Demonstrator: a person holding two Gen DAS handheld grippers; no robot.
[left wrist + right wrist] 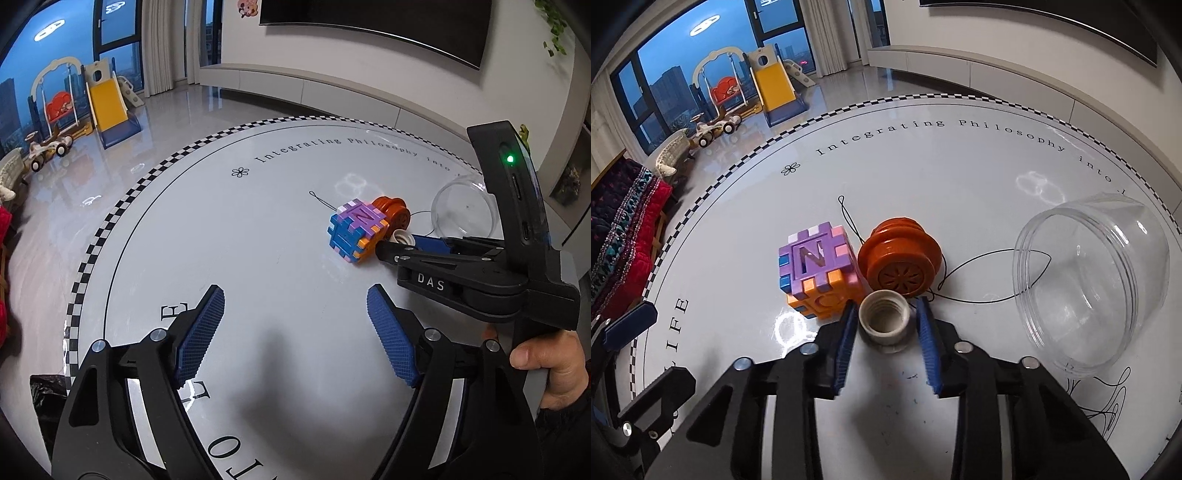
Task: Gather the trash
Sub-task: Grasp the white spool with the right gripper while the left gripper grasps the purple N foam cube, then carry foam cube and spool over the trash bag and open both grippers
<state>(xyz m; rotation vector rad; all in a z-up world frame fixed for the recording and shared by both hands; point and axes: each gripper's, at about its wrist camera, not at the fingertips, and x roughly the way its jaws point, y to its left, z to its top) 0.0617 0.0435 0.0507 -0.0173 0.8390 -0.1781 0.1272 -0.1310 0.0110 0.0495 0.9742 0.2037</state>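
A: Where is the trash item located, and how is the right gripper (886, 314) set against it?

B: A small white threaded cap (884, 317) is seen lying open end up on the round white table (923, 166), just in front of the orange yo-yo (899, 264) and beside the letter cube (818, 269). The cap is bracketed by the blue pads (846, 339), one on each side. The pads are drawn close around it; whether they are pressed firmly on it cannot be told, as a thin gap may remain on the right.

A: Why is the approach made low and from the front?

B: It is judged that the cap is being reached without the cube or yo-yo being disturbed; both lie just behind it. The yo-yo string (979, 280) is noted trailing toward the clear plastic dome (1089, 288), so a snag is considered possible on lifting.

A: And the left gripper (295, 321)?

B: It is held well back over bare table, fingers spread wide, nothing between them. It is presumably kept clear so the right is not obstructed. A black bag (48, 391) is glimpsed at the table edge, possibly meant for the trash.
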